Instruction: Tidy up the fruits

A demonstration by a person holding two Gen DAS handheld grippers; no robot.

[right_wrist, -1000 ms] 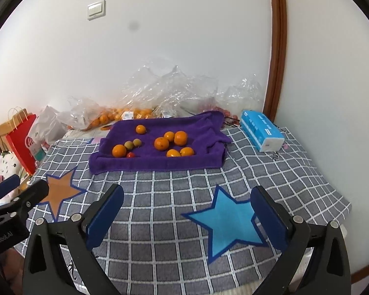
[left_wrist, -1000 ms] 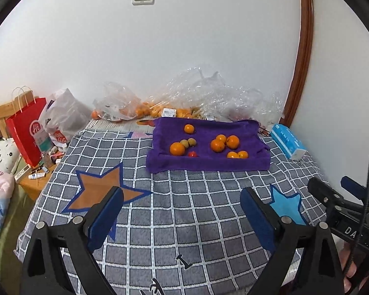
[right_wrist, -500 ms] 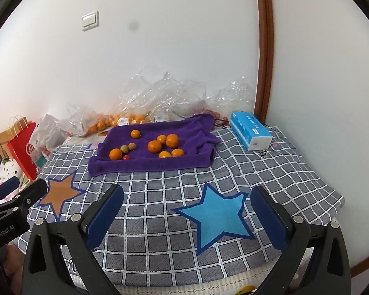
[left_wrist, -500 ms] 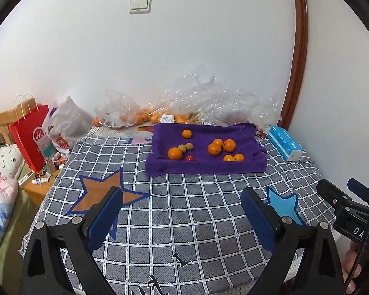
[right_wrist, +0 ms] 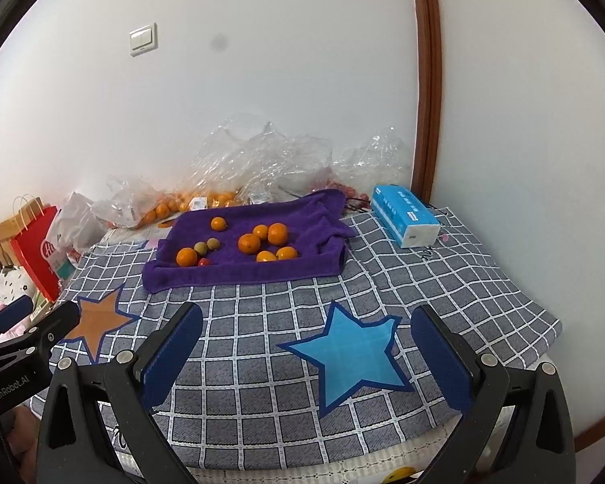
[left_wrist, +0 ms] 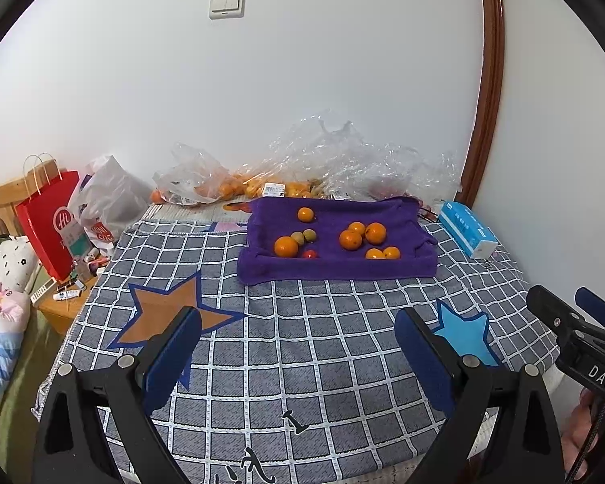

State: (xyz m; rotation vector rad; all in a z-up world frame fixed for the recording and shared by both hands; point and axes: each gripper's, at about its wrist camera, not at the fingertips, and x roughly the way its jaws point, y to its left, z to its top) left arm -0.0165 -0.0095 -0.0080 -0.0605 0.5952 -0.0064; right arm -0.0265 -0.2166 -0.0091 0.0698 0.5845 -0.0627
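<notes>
A purple towel (left_wrist: 336,266) (right_wrist: 238,272) lies at the far side of a checked grey cloth. On it sit several oranges (left_wrist: 351,239) (right_wrist: 249,243), two small green-brown fruits (left_wrist: 303,236) (right_wrist: 205,246) and one small red fruit (left_wrist: 309,254) (right_wrist: 204,261). My left gripper (left_wrist: 298,357) hangs open over the near part of the cloth, well short of the towel, with nothing between its fingers. My right gripper (right_wrist: 306,357) is open and empty too, above a blue star patch. Each gripper shows at the edge of the other's view.
Clear plastic bags (left_wrist: 330,161) holding more oranges pile against the wall behind the towel. A blue tissue pack (left_wrist: 468,233) (right_wrist: 405,220) lies at the right. A red paper bag (left_wrist: 50,218) and a wooden stand are left of the table.
Both grippers have drawn back and risen from the towel, so the fruit looks smaller and more of the near cloth edge shows. Both stay open.
</notes>
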